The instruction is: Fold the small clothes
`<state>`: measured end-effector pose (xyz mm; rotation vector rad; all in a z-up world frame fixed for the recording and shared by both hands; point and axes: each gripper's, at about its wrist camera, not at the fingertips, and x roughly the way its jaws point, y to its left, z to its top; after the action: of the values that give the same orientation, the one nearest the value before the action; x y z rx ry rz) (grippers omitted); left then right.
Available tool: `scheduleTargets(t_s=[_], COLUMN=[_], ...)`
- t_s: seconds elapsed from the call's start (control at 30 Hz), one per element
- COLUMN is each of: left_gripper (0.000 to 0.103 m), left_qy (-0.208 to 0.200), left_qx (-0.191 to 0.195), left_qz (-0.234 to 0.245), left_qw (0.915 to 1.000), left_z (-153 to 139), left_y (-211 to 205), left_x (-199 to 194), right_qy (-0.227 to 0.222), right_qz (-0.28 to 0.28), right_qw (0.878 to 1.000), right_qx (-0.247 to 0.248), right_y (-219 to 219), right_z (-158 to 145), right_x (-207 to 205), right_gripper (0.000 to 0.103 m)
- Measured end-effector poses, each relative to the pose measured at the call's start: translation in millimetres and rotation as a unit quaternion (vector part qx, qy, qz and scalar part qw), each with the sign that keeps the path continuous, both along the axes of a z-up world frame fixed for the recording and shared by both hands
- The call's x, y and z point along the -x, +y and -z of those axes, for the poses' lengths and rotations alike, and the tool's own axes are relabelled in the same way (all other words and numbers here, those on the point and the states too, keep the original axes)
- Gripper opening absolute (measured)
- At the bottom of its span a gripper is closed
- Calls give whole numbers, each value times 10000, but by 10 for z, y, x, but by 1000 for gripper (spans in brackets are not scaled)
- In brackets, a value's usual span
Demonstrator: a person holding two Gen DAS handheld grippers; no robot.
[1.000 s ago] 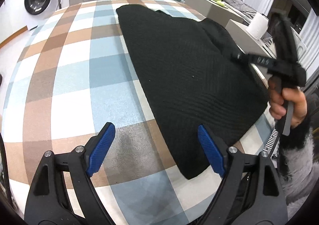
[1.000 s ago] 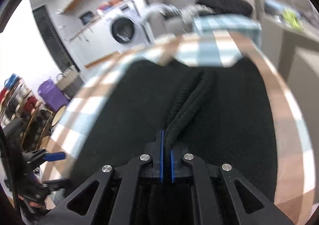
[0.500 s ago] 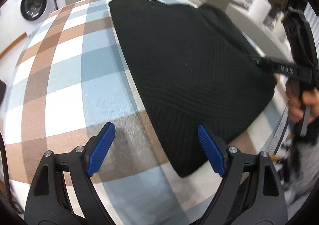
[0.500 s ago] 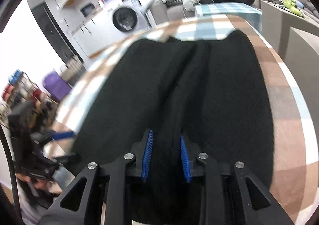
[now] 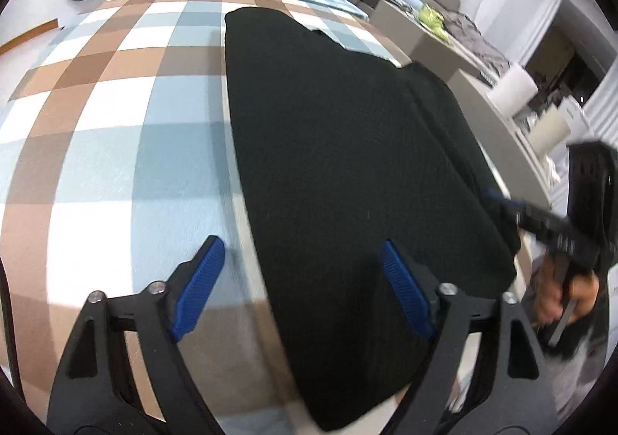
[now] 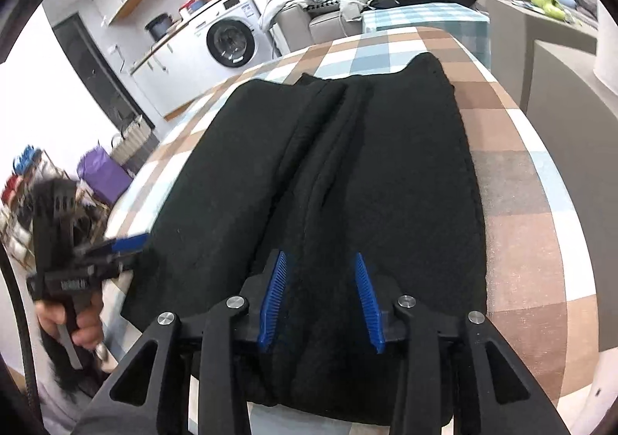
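Left gripper (image 5: 299,276) wide apart, right gripper (image 6: 320,296) just opening, nothing held; 1 black garment (image 5: 347,165) on checked cloth (image 5: 116,126).

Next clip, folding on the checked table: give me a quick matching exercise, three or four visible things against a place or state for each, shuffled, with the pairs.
Things:
1. black knit garment
2. washing machine
3. left gripper
4. right gripper

Places or states:
A. open, one finger over the checked tablecloth, the other over black fabric
B. spread flat on the table
C. against the far wall, under a counter
D. fingers parted over a ridge in the fabric, pressing nothing

Pairs: 1-B, 2-C, 3-A, 4-D
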<state>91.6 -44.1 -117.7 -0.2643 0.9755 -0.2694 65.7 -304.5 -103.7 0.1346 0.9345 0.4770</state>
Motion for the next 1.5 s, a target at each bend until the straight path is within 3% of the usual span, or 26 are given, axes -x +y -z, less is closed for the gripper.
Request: scheduleTargets(t_s=[0.07,0.13,0.17,0.47,0.6,0.9,1.0,1.1,1.23,1.3,1.37,1.5], left_gripper=[54,38,22,12,11,13,22,39,60,62,63,64], left_qy=[-78,-89,-77,-291,-387,-317,-239,-214,-354,-395,-408,-358], left_qx=[159,280,346,312,219,130,151,-191,-376,-385,-351,-334], left_qz=[-235,-435,-434,-403,-528,-965,-1117,-1193,-1124,-1093,-1033,-960], left_qw=[9996,9986,9984,9983,9976,9947,9933,9924,9923,9925,9932,9942], left_z=[16,31,44,8,-54,-28,-28,-78,-163,-195,-209,-193], left_y=[6,12,14,99,275,806,898,899,890,884,874,826], left_x=[-85,-153,-183,-132,-9,272,296,316,366,372,368,365], right_qy=[38,69,62,-103,-148,146,271,416,609,595,637,668], right_qz=[-59,-117,-157,-294,-557,-1254,-1135,-987,-706,-504,-385,-355], right_qw=[10000,9999,9998,9993,9979,9920,9926,9931,9919,9919,9895,9905], right_qx=[44,90,130,202,280,-93,-321,-474,-862,-1005,-1236,-1148], right_y=[36,55,77,256,527,1026,1053,1110,1054,1004,979,1120], right_z=[21,59,76,145,174,195,182,184,155,136,137,206], right_x=[5,-11,-14,2,1,-23,-166,-370,-583,-655,-722,-843], right_gripper=[38,40,40,43,43,44,45,46,47,47,54,55])
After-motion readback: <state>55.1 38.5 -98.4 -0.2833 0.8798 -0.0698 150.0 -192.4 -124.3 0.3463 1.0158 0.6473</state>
